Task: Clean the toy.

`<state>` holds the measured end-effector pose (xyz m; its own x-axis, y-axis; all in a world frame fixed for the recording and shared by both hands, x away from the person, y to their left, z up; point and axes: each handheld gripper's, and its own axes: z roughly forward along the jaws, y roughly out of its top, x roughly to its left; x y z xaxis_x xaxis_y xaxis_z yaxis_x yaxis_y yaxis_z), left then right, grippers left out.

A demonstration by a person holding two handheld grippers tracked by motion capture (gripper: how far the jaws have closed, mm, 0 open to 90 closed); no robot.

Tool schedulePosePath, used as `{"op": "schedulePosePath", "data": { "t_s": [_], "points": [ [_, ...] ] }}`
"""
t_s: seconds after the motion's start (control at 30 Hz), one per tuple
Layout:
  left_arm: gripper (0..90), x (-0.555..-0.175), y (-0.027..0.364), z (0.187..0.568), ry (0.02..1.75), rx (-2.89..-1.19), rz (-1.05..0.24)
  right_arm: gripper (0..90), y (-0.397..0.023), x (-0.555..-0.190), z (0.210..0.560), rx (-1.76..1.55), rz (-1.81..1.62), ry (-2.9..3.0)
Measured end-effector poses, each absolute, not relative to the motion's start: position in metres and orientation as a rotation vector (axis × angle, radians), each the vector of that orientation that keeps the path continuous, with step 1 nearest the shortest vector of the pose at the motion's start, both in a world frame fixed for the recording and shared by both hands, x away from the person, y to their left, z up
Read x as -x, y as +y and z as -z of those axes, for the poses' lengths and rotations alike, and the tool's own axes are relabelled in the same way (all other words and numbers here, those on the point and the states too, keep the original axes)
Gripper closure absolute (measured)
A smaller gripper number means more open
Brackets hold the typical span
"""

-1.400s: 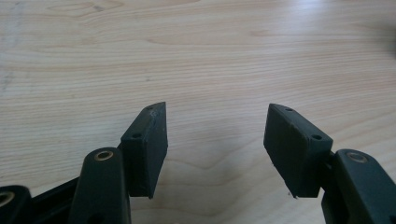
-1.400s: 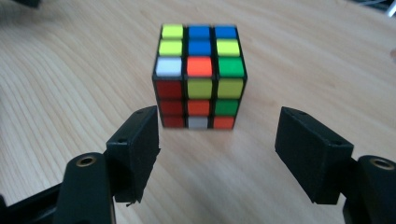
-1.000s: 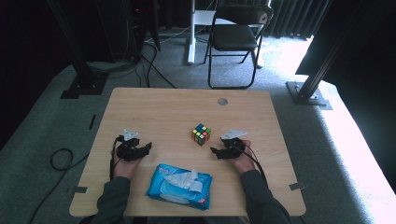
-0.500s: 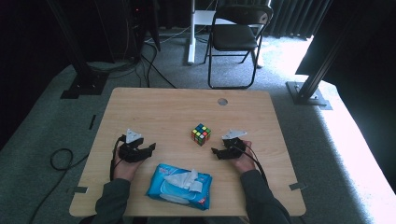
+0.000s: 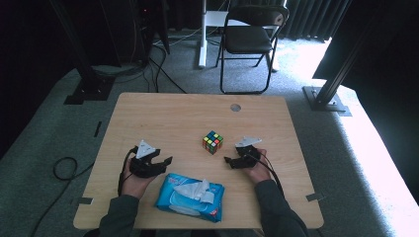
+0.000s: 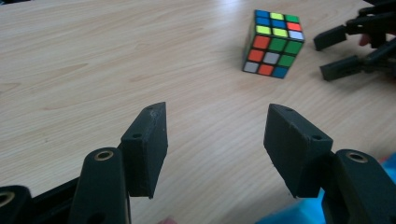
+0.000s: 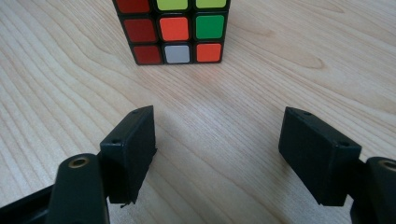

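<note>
Both grippers empty and spread, I slide my right gripper (image 5: pixel 228 160) straight onto the cube (image 5: pixel 212 142) mid-table, left gripper (image 5: pixel 166 160) waiting near the front edge.

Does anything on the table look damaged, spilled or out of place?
Nothing is damaged or spilled. The cube is scrambled and sits turned askew to the table edges. One wipe sticks out, crumpled, from the blue wipes pack.

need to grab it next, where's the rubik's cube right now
In the high view the rubik's cube sits mid-table, just left of the right tool, beyond the blue wet wipes pack.
</note>
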<state>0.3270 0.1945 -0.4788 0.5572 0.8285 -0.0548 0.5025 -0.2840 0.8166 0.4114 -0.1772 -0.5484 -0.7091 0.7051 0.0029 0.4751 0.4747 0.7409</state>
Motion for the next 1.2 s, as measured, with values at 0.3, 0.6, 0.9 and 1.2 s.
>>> {"op": "schedulePosePath", "data": {
  "t_s": [0.3,0.6,0.9,1.2],
  "points": [
    [40.9,-0.314,0.183,0.473,0.968,-1.994,-0.446,26.4,-0.177,-0.411,0.548,-0.998,-1.076,2.427],
    [42.6,-0.299,0.176,0.468,0.878,-2.003,-0.422,26.4,-0.178,-0.411,0.548,-0.999,-1.075,2.427],
    [42.2,-0.290,0.170,0.466,0.812,-2.025,-0.410,26.4,-0.178,-0.411,0.548,-1.000,-1.074,2.427],
    [42.6,-0.285,0.159,0.465,0.701,-2.041,-0.331,26.5,-0.177,-0.411,0.548,-1.001,-1.073,2.426]
  ]
}}
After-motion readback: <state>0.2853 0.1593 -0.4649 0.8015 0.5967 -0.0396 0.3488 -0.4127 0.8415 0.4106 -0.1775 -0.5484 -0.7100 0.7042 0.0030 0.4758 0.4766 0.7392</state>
